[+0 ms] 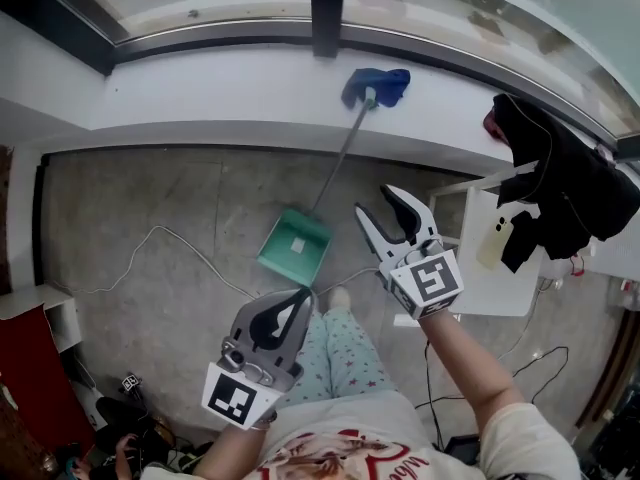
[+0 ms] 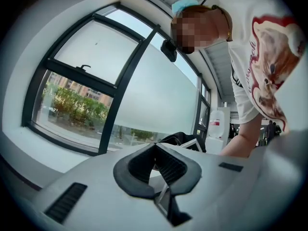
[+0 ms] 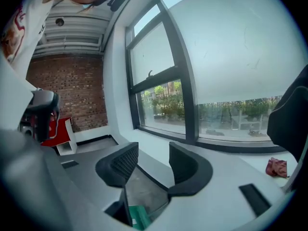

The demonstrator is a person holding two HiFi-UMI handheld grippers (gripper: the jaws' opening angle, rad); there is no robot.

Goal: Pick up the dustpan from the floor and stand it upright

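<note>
Grey concrete floor (image 1: 150, 198) under a white window sill (image 1: 200, 88): the green dustpan (image 1: 293, 248) rests just ahead of the left claw (image 1: 302, 295), which is closed and empty, and beside the right claw (image 1: 378, 202), whose jaws stand apart, gripping nothing.

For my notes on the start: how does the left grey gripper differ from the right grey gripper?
The left grey gripper has its jaws together; the right grey gripper has them apart. In the head view the left gripper sits low, near the person's leg; the right gripper reaches further ahead, right of the green plastic dustpan. Both are empty and look alike in build.
</note>
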